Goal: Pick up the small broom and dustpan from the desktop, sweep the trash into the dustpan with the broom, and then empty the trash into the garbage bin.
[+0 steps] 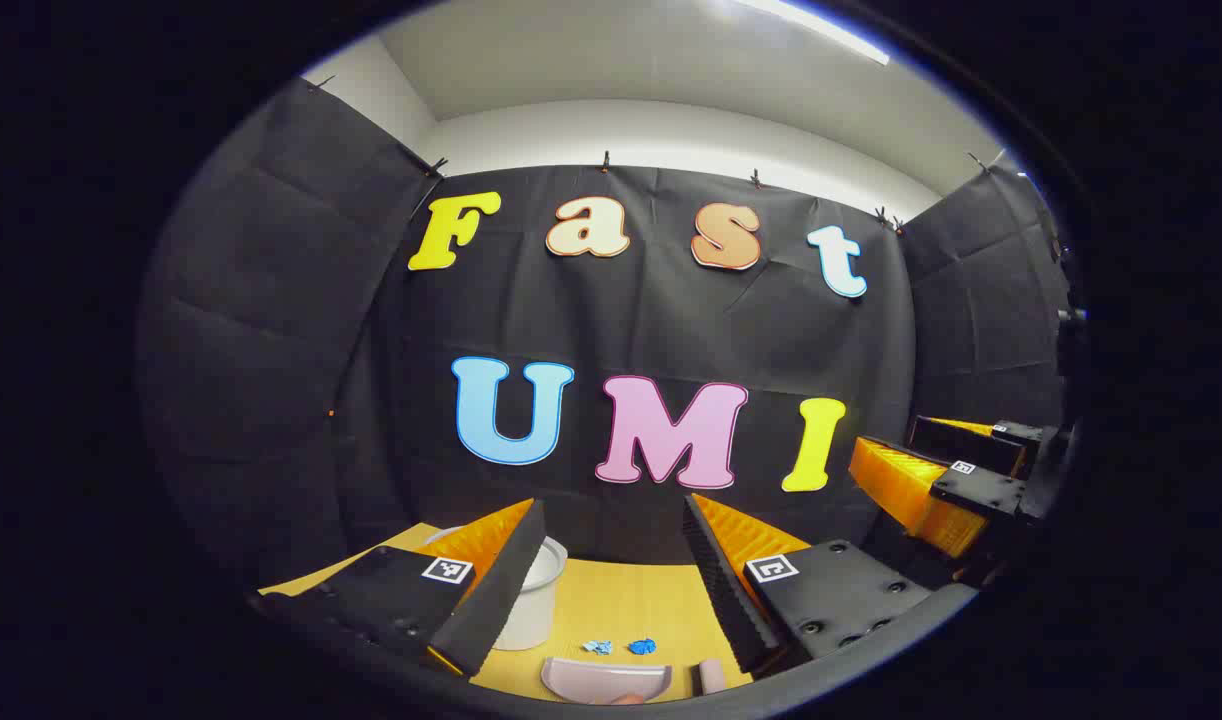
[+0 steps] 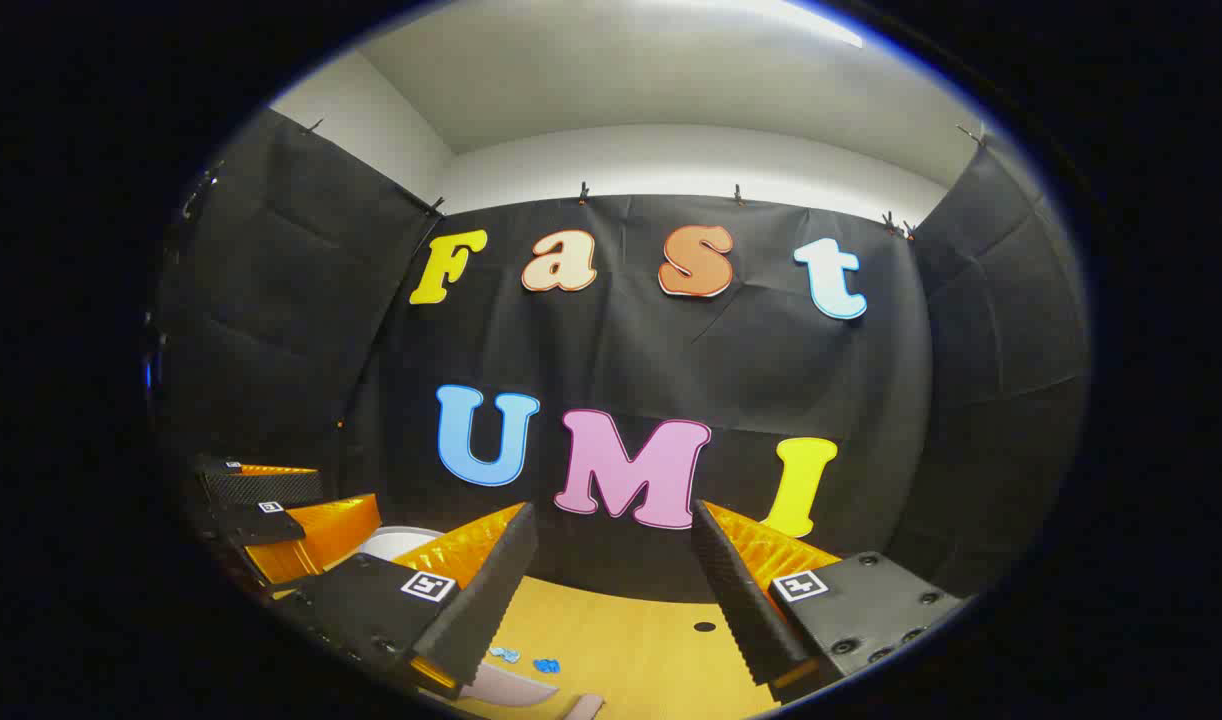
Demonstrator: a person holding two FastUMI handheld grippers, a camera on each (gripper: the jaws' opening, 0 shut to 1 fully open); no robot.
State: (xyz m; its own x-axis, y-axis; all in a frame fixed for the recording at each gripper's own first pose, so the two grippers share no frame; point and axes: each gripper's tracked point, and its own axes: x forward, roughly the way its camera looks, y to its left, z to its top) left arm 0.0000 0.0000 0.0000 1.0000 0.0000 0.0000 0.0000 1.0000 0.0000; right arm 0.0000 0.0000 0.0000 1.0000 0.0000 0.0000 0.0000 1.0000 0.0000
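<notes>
Left gripper view shows my left tool wide open and empty above the dustpan, scraps just beyond, bin behind its left finger, so I should descend squarely onto the dustpan before closing.

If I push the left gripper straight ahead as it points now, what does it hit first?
Probably nothing on the desk: the left gripper, open, points at the black cloth wall, above the blue scraps. Depth is unclear.
</notes>
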